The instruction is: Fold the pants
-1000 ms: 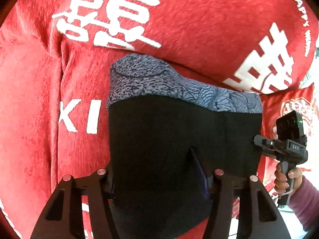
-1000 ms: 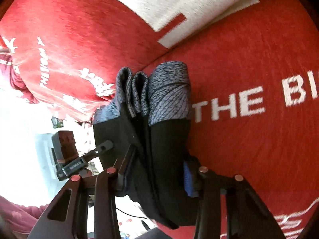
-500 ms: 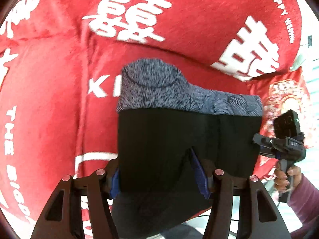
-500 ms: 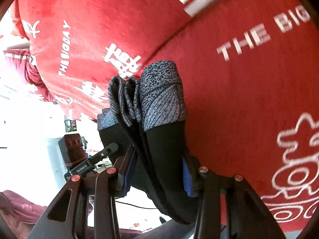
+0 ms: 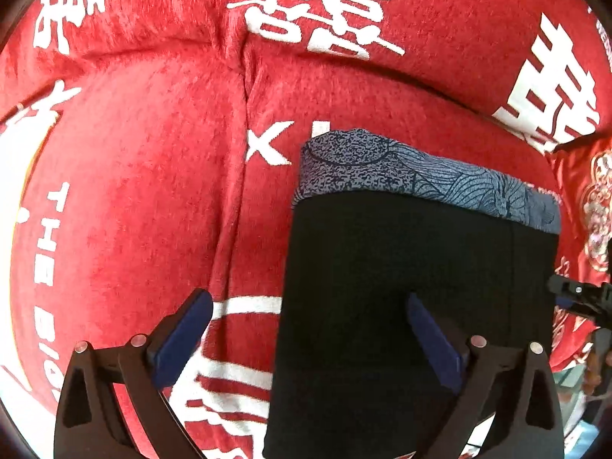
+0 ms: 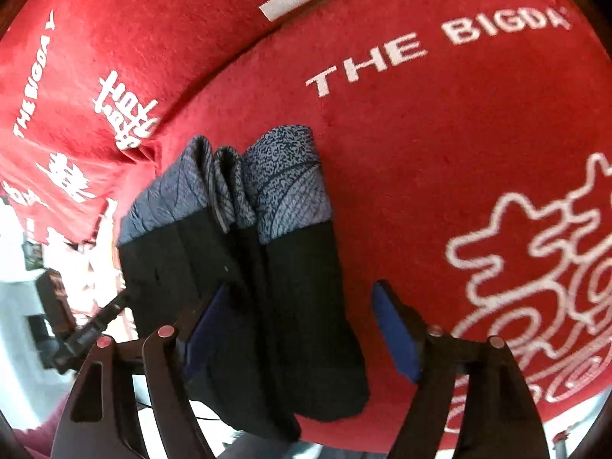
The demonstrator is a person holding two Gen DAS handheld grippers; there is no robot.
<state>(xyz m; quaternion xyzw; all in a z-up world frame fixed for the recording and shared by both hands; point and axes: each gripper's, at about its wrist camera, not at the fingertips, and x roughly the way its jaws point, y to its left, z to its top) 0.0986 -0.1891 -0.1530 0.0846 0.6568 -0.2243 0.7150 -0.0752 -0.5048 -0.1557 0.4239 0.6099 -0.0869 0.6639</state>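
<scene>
Pants [image 5: 417, 275], folded black bundle with grey patterned waistband, lie on red cushion [image 5: 134, 191]. Left tool [image 5: 310, 329] spread wide, grips nothing. Right tool [image 6: 302, 317] also wide open, holds nothing.

Black pants [image 5: 413, 267] w/ a grey-blue patterned waistband [image 5: 420, 176], folded into a compact stack of several layers. The bundle lies on a red surface, waistband end pointing away from both cameras. From the right wrist view, the pants [image 6: 267, 287] show three or so folded layers side by side, the waistband [image 6: 244, 187] edges bunched together at the far end; the near black end hangs a bit past the surface's edge. Fabric looks smooth, few wrinkles.
</scene>
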